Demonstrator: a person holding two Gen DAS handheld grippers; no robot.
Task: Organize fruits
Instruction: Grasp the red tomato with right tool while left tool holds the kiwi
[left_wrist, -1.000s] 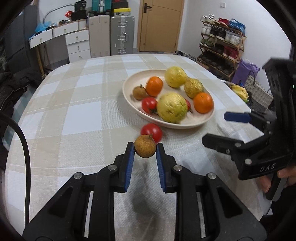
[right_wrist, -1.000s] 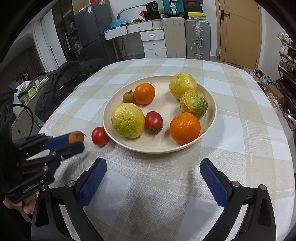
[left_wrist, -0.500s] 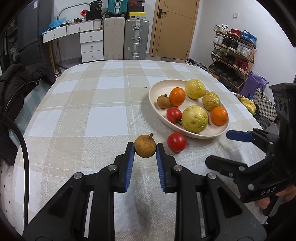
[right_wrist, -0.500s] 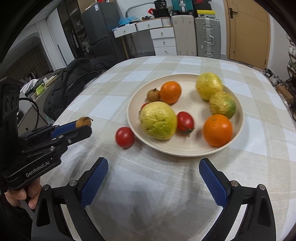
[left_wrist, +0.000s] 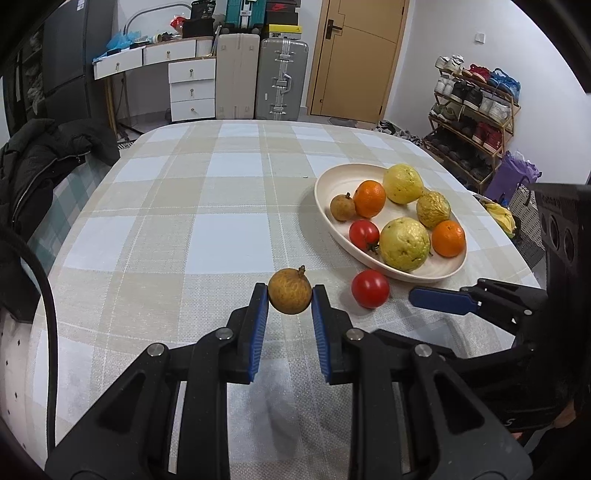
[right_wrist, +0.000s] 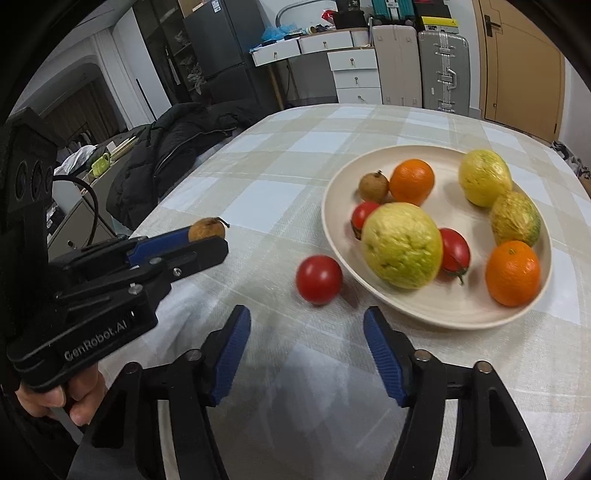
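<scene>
The left gripper (left_wrist: 290, 295) pinches a brown longan (left_wrist: 290, 291) between its blue pads, held above the checked cloth (left_wrist: 166, 240). The right gripper (right_wrist: 306, 332) has just been closing, its jaws part-spread with nothing between them; a loose tomato (right_wrist: 318, 280) lies on the cloth just ahead of its fingertips. Beyond and right of that tomato sits the plate (right_wrist: 436, 314) holding the other fruit.

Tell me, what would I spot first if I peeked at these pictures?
Probably the small brown longan pinched in the left gripper, held above the checked tablecloth. Next, the cream plate piled with oranges, tomatoes and yellow-green fruit, and one loose tomato on the cloth beside it, just ahead of the right gripper, whose jaws have just been closing, empty.
</scene>
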